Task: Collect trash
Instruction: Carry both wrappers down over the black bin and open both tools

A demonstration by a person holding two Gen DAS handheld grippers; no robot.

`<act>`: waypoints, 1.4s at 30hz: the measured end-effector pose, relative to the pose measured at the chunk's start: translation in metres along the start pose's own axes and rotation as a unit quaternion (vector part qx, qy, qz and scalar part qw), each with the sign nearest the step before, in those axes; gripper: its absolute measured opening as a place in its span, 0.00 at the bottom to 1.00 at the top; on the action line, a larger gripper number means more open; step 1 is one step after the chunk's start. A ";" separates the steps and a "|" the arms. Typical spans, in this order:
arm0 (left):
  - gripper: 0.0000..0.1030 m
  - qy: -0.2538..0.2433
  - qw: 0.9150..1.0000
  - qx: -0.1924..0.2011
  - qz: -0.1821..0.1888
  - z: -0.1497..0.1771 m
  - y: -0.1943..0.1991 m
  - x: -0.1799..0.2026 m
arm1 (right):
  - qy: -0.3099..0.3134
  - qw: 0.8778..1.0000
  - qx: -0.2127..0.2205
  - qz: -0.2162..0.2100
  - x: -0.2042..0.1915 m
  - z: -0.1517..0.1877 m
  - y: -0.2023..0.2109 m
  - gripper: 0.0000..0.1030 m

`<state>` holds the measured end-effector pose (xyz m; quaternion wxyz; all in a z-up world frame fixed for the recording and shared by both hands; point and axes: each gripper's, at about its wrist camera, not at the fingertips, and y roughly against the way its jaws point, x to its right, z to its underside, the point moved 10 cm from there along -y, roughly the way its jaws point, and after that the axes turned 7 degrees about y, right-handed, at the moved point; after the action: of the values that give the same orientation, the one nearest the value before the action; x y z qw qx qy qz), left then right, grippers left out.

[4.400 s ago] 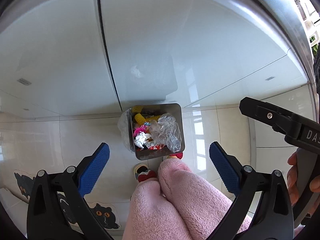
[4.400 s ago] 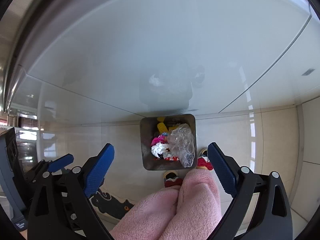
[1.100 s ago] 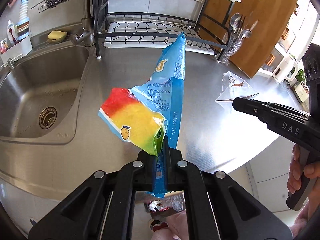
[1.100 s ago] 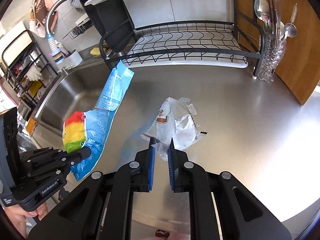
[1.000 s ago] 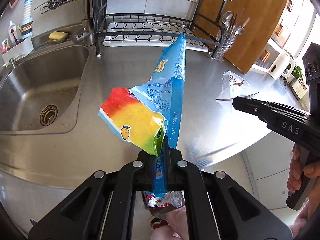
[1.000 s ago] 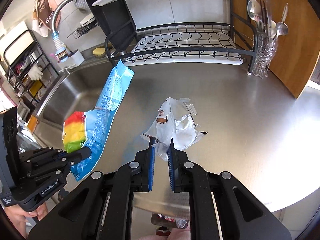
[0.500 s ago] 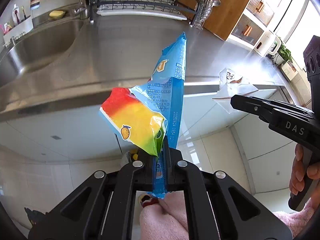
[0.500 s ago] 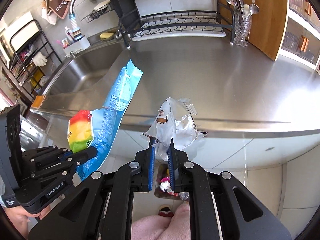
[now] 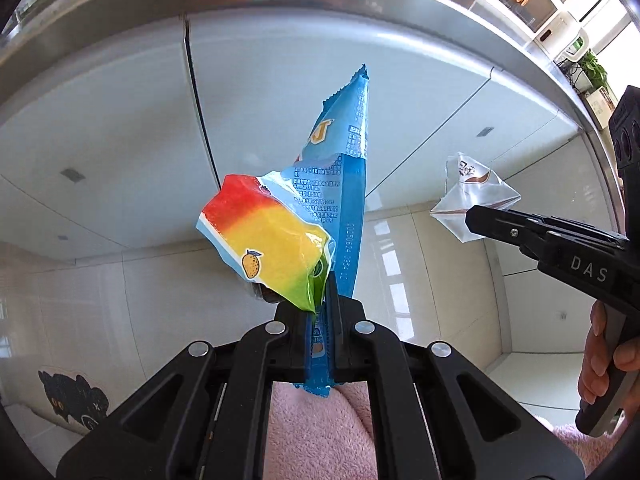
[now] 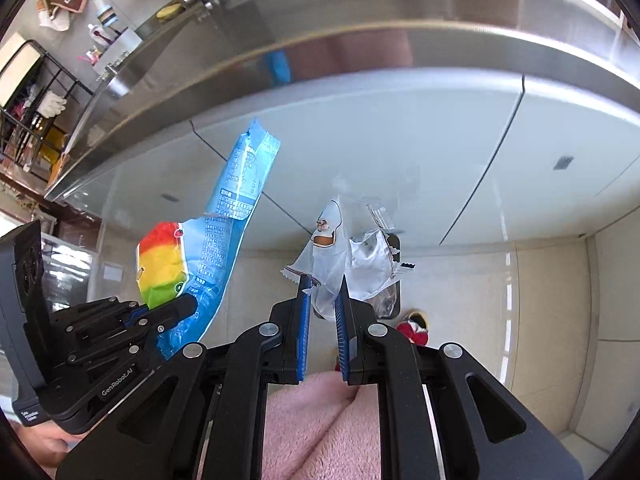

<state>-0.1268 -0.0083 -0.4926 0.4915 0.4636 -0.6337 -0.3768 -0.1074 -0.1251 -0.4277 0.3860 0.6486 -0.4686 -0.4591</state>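
Left gripper [image 9: 320, 312] clamped tight on a blue wrapper [image 9: 340, 200] with a red, yellow and green panel, held up in front of white cabinet doors [image 9: 120, 120]. Right gripper [image 10: 323, 300] nipping a crumpled clear wrapper [image 10: 344, 248], blue pads [image 10: 304, 320] a narrow gap apart. Only from the right wrist: a dark bin [image 10: 394, 296] on the floor behind the clear wrapper, and a red slipper [image 10: 412, 328] beside it. Only from the left wrist: a black cat sticker [image 9: 74, 400] low on the left. Pink fleece legs [image 10: 320, 420] below both tools
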 end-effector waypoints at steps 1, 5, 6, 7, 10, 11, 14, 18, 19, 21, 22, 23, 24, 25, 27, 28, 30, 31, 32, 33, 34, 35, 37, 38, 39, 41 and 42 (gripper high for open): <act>0.04 0.003 1.000 -0.005 -0.001 0.002 -0.009 -0.002 | -0.002 1.000 -0.007 0.000 0.003 0.005 -0.009 0.13; 0.04 0.004 1.000 -0.017 -0.007 0.006 -0.049 -0.009 | -0.015 0.999 -0.032 0.001 0.013 0.019 -0.043 0.13; 0.04 0.007 1.000 -0.021 -0.006 0.006 -0.060 -0.011 | -0.019 0.999 -0.037 0.000 0.016 0.021 -0.052 0.13; 0.04 0.010 1.000 -0.024 -0.005 0.006 -0.070 -0.013 | -0.023 0.999 -0.043 -0.001 0.019 0.022 -0.062 0.13; 0.04 0.013 0.999 -0.037 -0.005 0.004 -0.102 -0.019 | -0.032 0.998 -0.057 -0.009 0.024 0.022 -0.091 0.13; 0.04 0.015 0.999 -0.042 -0.006 0.004 -0.112 -0.021 | -0.033 0.998 -0.061 -0.010 0.026 0.022 -0.101 0.13; 0.04 0.020 0.998 -0.055 -0.010 0.002 -0.141 -0.029 | -0.042 0.996 -0.081 -0.014 0.036 0.024 -0.133 0.13; 0.04 0.023 0.997 -0.071 -0.012 -0.002 -0.176 -0.039 | -0.072 0.991 -0.105 -0.031 0.046 0.024 -0.173 0.13; 0.04 0.025 0.997 -0.076 -0.012 -0.003 -0.184 -0.038 | -0.070 0.991 -0.109 -0.029 0.048 0.024 -0.182 0.13; 0.04 0.027 0.996 -0.085 -0.013 -0.004 -0.198 -0.041 | -0.069 0.990 -0.117 -0.031 0.050 0.025 -0.198 0.13; 0.04 0.029 0.996 -0.089 -0.012 -0.005 -0.204 -0.043 | -0.067 0.990 -0.122 -0.030 0.050 0.026 -0.205 0.13; 0.04 0.031 0.995 -0.091 -0.011 -0.005 -0.209 -0.044 | -0.066 0.989 -0.126 -0.027 0.051 0.026 -0.213 0.13; 0.04 0.034 0.995 -0.094 -0.009 -0.006 -0.214 -0.046 | -0.065 0.989 -0.130 -0.026 0.052 0.028 -0.219 0.13; 0.04 0.036 0.995 -0.097 -0.007 -0.004 -0.218 -0.045 | -0.064 0.988 -0.135 -0.025 0.053 0.028 -0.225 0.13; 0.04 0.040 0.994 -0.102 -0.007 -0.004 -0.225 -0.051 | -0.064 0.988 -0.143 -0.022 0.056 0.027 -0.236 0.13; 0.04 0.043 0.993 -0.106 -0.006 -0.005 -0.226 -0.056 | -0.066 0.987 -0.145 -0.021 0.058 0.028 -0.239 0.13; 0.04 0.047 0.993 -0.110 -0.006 -0.004 -0.230 -0.060 | -0.073 0.986 -0.150 -0.021 0.064 0.026 -0.247 0.13; 0.04 0.048 0.992 -0.113 -0.006 -0.005 -0.232 -0.061 | -0.077 0.986 -0.149 -0.021 0.067 0.025 -0.249 0.13; 0.05 0.047 0.992 -0.114 -0.007 -0.005 -0.232 -0.063 | -0.080 0.985 -0.150 -0.023 0.068 0.025 -0.251 0.14; 0.08 0.044 0.993 -0.113 -0.009 -0.006 -0.233 -0.064 | -0.083 0.985 -0.150 -0.025 0.068 0.024 -0.253 0.16; 0.08 0.043 0.993 -0.111 -0.011 -0.006 -0.230 -0.059 | -0.086 0.985 -0.149 -0.026 0.067 0.024 -0.252 0.16; 0.10 0.042 0.993 -0.109 -0.013 -0.007 -0.229 -0.059 | -0.090 0.985 -0.147 -0.028 0.068 0.025 -0.251 0.16; 0.15 0.042 0.993 -0.111 -0.013 -0.007 -0.229 -0.055 | -0.098 0.984 -0.143 -0.034 0.068 0.023 -0.252 0.16; 0.20 0.041 0.993 -0.111 -0.013 -0.008 -0.229 -0.055 | -0.103 0.984 -0.141 -0.040 0.068 0.022 -0.252 0.17; 0.26 0.042 0.993 -0.110 -0.014 -0.013 -0.229 -0.053 | -0.108 0.983 -0.141 -0.045 0.068 0.021 -0.252 0.18; 0.30 0.041 0.993 -0.111 -0.011 -0.014 -0.228 -0.054 | -0.111 0.982 -0.145 -0.043 0.069 0.022 -0.256 0.27; 0.34 0.041 0.993 -0.110 -0.011 -0.014 -0.227 -0.055 | -0.112 0.982 -0.145 -0.043 0.068 0.022 -0.256 0.42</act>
<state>-0.0590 -0.0211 -0.7157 0.5609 0.4287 -0.5622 -0.4308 -0.0539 -0.1244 -0.6884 0.4008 0.5494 -0.4092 -0.6083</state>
